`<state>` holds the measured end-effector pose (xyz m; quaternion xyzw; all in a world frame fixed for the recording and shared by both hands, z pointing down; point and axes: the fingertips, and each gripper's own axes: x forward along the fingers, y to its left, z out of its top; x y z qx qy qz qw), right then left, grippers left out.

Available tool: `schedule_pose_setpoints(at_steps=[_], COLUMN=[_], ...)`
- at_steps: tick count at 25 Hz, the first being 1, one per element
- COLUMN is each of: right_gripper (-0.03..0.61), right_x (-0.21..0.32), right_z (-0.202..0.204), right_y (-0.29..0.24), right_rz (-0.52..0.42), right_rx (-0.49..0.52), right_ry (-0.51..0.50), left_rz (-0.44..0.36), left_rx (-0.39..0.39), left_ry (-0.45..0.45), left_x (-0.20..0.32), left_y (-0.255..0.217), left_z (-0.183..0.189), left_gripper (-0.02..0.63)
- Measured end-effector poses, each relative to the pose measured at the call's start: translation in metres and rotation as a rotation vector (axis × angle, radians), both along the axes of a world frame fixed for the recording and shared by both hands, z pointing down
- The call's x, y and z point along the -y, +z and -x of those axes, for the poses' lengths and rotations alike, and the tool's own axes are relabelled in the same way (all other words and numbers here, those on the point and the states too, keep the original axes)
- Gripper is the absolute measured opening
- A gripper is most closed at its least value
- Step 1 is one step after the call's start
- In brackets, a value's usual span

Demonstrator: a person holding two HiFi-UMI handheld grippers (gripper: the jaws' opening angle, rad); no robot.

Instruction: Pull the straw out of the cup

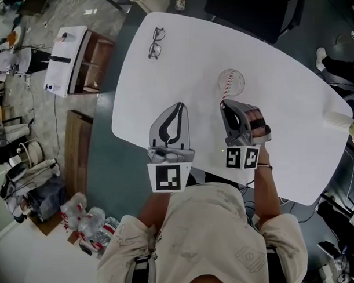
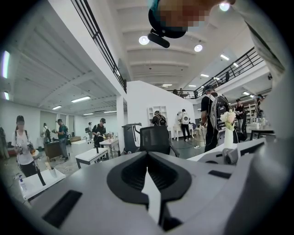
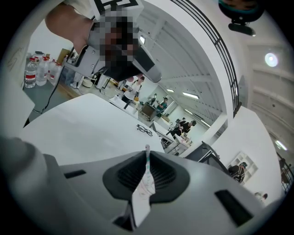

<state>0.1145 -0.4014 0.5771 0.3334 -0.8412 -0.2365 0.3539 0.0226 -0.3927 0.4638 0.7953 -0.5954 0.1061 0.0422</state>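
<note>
A clear cup (image 1: 235, 84) stands on the white table (image 1: 174, 68). A red-and-white striped straw (image 1: 225, 91) leans out of it toward me. My right gripper (image 1: 223, 105) is at the straw's near end. In the right gripper view the jaws are closed on the straw (image 3: 147, 158), whose tip pokes up between the pads. My left gripper (image 1: 178, 105) hovers over the table to the left of the cup, apart from it. Its jaws meet with nothing between them (image 2: 147, 158).
A pair of glasses (image 1: 156, 43) lies at the far left of the table. A white vase with flowers (image 1: 338, 119) stands at the right edge. On the floor to the left are a low shelf (image 1: 75, 60) and several water bottles (image 1: 87, 219).
</note>
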Motion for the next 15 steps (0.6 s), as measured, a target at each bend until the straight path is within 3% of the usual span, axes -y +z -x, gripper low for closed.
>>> schedule_pose_setpoints(at_steps=[7, 10, 15], right_gripper=[0.023, 0.023, 0.023], right_x=[0.000, -0.003, -0.010], right_z=[-0.005, -0.007, -0.010], right_y=[-0.020, -0.031, -0.055], right_rz=[-0.018, -0.033, -0.059], right_rx=[0.035, 0.053, 0.107], right_ry=[0.076, 0.103, 0.157], left_rz=[-0.024, -0.042, -0.062], left_rx=[0.034, -0.014, 0.002], left_ry=[0.043, 0.031, 0.070], left_x=[-0.007, -0.010, -0.022], left_y=[-0.012, -0.021, -0.030], left_z=[-0.001, -0.002, -0.002], left_gripper=[0.005, 0.006, 0.006])
